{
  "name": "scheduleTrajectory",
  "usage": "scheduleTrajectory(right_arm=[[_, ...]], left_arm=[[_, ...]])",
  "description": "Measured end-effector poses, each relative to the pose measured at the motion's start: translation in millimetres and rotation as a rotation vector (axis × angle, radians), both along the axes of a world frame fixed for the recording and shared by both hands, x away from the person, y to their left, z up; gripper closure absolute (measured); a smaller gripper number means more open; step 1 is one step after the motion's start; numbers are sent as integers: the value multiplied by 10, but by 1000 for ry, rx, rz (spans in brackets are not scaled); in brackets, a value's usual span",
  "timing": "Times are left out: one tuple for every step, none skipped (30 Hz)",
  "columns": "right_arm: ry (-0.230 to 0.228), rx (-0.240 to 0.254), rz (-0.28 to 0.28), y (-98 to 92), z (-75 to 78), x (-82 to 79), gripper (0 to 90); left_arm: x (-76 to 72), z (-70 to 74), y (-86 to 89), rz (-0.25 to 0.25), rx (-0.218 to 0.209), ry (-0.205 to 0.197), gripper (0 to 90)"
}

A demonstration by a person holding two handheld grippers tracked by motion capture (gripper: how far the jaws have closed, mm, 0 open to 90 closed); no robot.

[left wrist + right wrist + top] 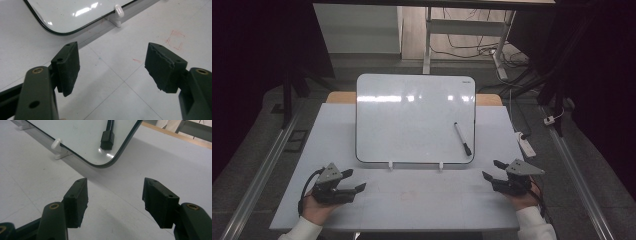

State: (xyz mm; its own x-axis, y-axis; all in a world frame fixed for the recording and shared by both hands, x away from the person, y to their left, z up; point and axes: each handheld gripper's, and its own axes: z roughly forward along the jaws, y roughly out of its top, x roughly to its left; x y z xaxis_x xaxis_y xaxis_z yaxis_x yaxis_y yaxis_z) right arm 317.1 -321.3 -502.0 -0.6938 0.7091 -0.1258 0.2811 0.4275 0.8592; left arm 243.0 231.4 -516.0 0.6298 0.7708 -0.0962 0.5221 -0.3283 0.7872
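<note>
white glossy whiteboard (412, 117) propped on clips, black marker (462, 138) on it; both hand-held grippers released, empty.

Light falls from above onto the pale table (412, 200), which is evenly bright, while the room around it sinks into near black at both sides of the high view. The whiteboard (412, 117) carries soft white glare patches along its upper part. The high view is slightly soft and grainy. In the left gripper view, glare streaks sit on the whiteboard (75, 12) and faint shadows lie under the jaws. In the right gripper view, the whiteboard (82, 137) casts a broad soft shadow on the table (162, 162); far edges blur.
</note>
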Motion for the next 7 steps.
scheduleTrajectory(right_arm=[[0,-3,-2,3,-1,-1,372],[-1,-5,-2,5,-1,-2,372],[-3,-7,-2,5,0,-2,372],[-5,-9,-1,3,1,-2,372],[-4,-5,-2,3,3,-3,372],[-6,-5,-2,2,6,-3,372],[-6,-5,-2,2,6,-3,372]], left_arm=[[0,0,0,0,0,0,288],[2,-1,1,0,0,0,288],[3,-1,2,0,0,0,288],[4,-2,3,0,0,0,288],[4,-2,3,0,0,0,289],[4,-2,5,1,-1,0,288],[4,-2,5,1,-1,0,288]])
